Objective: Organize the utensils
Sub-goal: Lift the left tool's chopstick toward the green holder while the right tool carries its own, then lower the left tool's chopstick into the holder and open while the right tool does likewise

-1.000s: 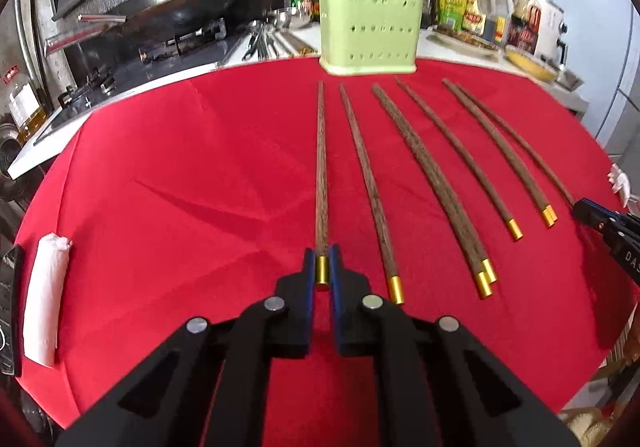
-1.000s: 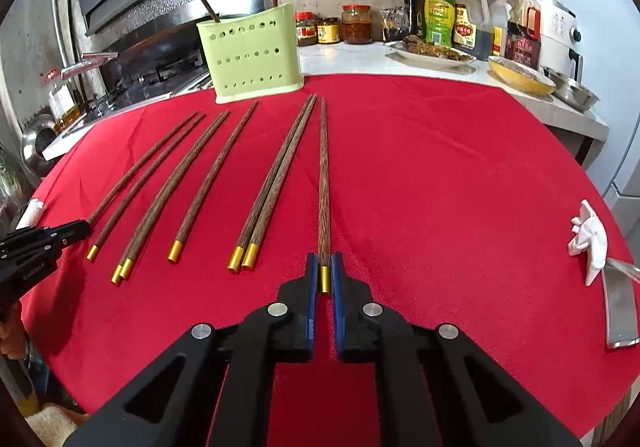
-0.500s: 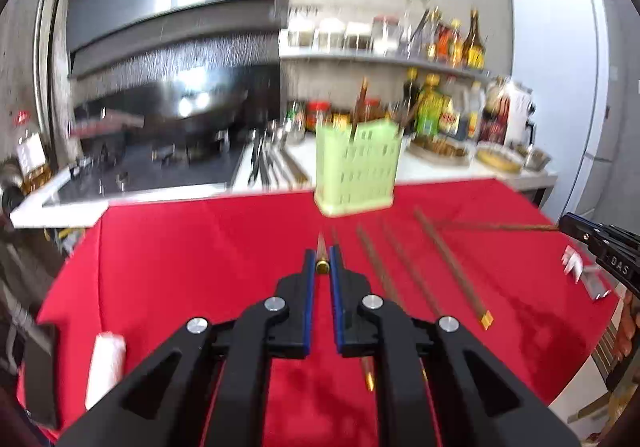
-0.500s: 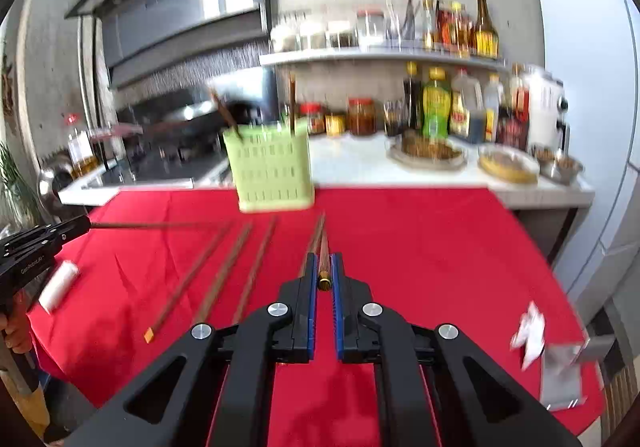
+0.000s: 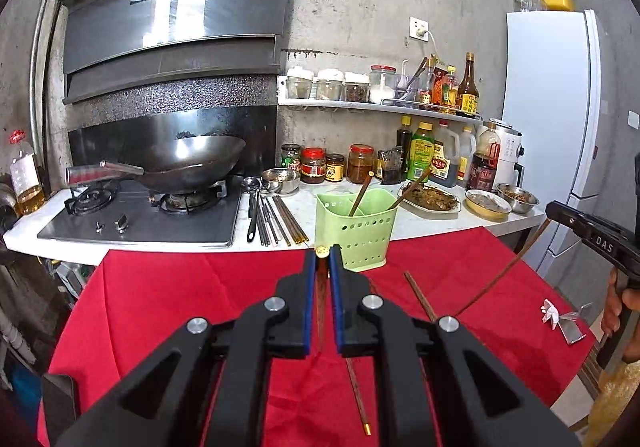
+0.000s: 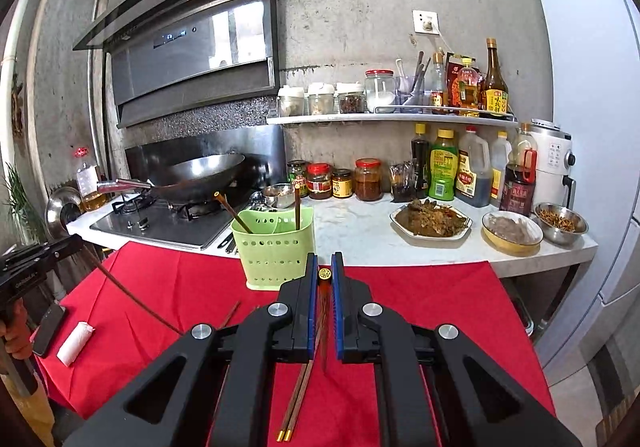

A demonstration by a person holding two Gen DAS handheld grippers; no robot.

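Red cloth [image 5: 168, 299] is covering the table, and several wooden chopsticks with gold tips are lying on it; one [image 5: 357, 395] is showing below the left tongs and a pair [image 6: 298, 403] is lying side by side below the right tongs. The left tongs [image 5: 321, 259] are pinching a chopstick [image 5: 321, 251] by its gold end, the stick hanging down between the blue pads. The right tongs [image 6: 324, 263] are likewise pinching a chopstick [image 6: 324, 273] at its gold cap, its shaft slanting downward. From each side the other tongs are appearing at the edge of view, with the held stick drooping toward the cloth. A green holder [image 6: 276, 251] with holes is standing at the far edge of the cloth, near both tongs, with two chopsticks leaning in it. A white roll [image 6: 75, 343] is lying at the cloth's left edge.
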